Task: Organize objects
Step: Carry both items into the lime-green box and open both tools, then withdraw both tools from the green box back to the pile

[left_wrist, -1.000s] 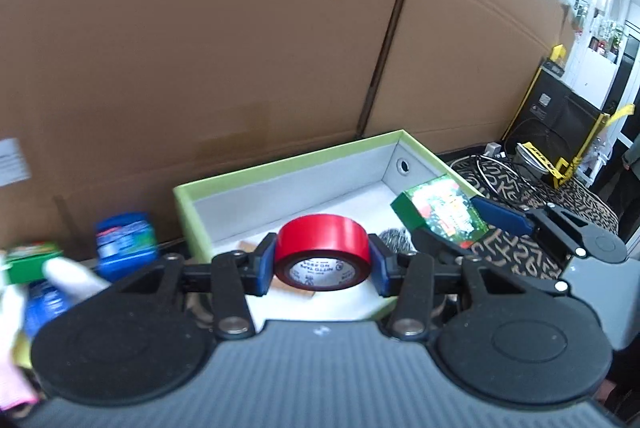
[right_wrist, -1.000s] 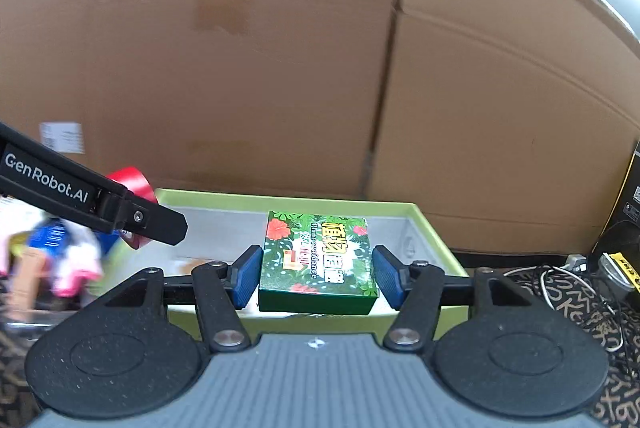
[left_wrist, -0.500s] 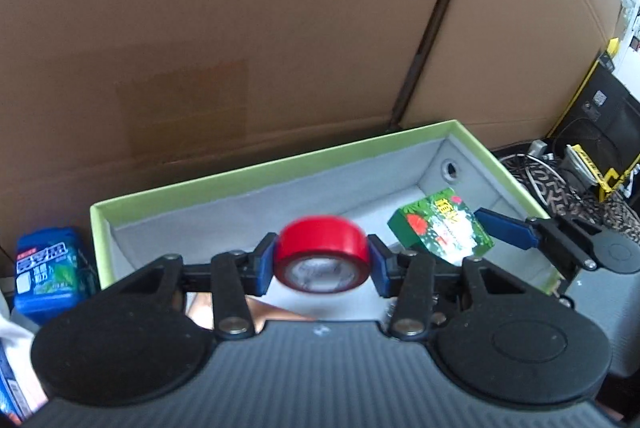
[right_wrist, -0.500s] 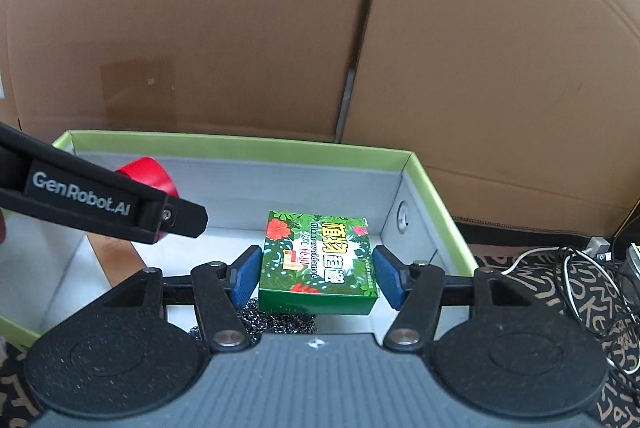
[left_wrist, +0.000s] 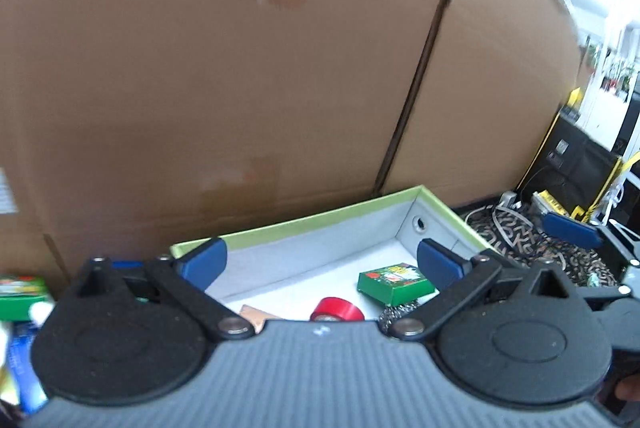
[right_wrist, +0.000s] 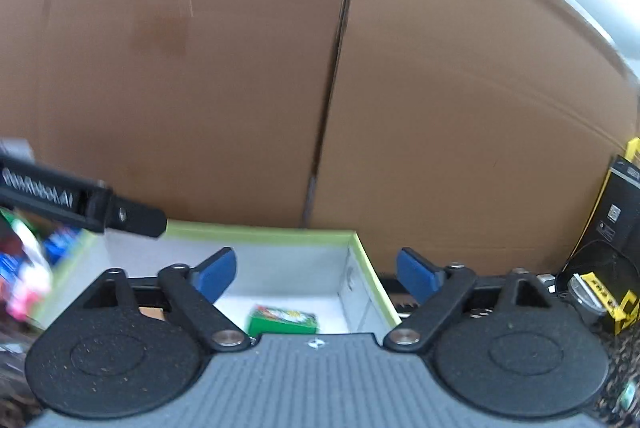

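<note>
— What do your two grippers do at this moment?

— My left gripper (left_wrist: 320,264) has its jaws opening, they stand wide apart, and nothing is between the blue pads (left_wrist: 204,262). My right gripper (right_wrist: 316,274) is the same: its jaws are opening, wide apart, and the space between them is free.

— And where are the things you organize?

— They lie inside the green-rimmed box (left_wrist: 296,224), on its pale floor. The red tape roll (left_wrist: 338,310) lies near the front of the box, partly hidden behind the body of my left gripper. The green carton (left_wrist: 394,282) with a flower print is just to the right of the roll, and it rests on a steel wool scrubber (left_wrist: 394,314). In the right wrist view I see this carton below my open pads, near the right wall of the box.

— Is something else in the box?

— Yes, a brown flat piece (left_wrist: 254,314) lies to the left of the roll; I cannot tell what it is.

— And around the box?

— Behind it stands a big cardboard wall (left_wrist: 240,68). To the left, outside, are blurred packages (left_wrist: 20,294), green and blue. To the right are cables (left_wrist: 512,224) on a patterned cloth.
</note>
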